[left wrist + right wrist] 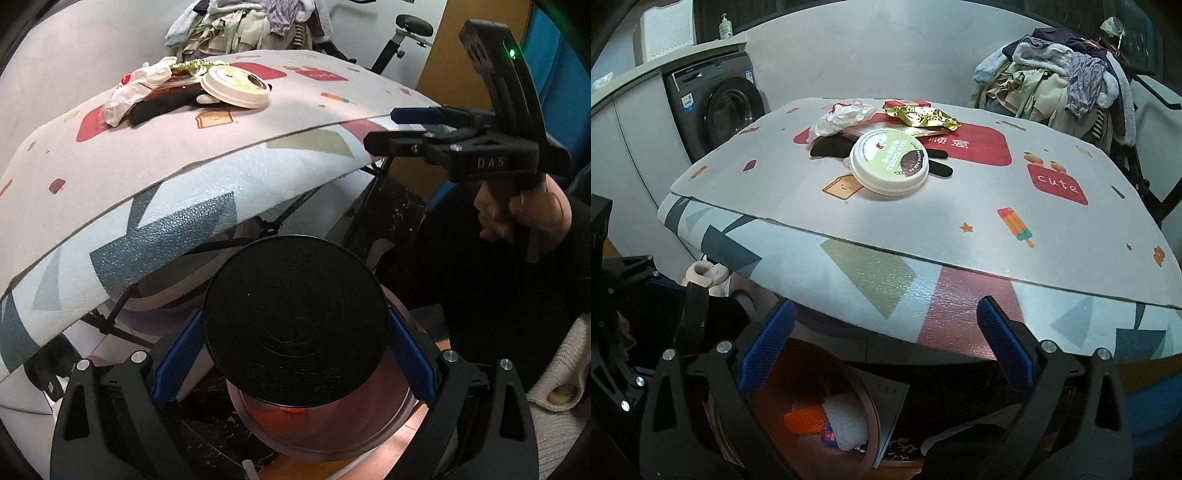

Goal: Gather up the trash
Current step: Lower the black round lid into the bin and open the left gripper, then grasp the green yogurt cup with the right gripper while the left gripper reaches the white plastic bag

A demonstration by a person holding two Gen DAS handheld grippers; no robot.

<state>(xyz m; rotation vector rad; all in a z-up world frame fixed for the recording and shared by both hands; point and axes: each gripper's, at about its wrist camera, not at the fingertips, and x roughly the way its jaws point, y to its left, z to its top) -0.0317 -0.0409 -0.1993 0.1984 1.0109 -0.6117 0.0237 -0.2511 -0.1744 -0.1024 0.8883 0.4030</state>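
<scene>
The black lid (295, 321) hides most of the bin (321, 424) beneath it, the white tub (888, 167) covers part of the dark cloth (834, 147), and the mat (1089, 295) runs off the right edge.

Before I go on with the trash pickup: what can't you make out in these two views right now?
- Bin contents: left wrist view, hidden by the black lid the left gripper holds.
- Bin's near rim: right wrist view, cut off by the right gripper.
- Flat brown item under the gold wrapper and yogurt lid: mostly covered.
- Right gripper's jaw gap: left wrist view, seen side-on.
</scene>
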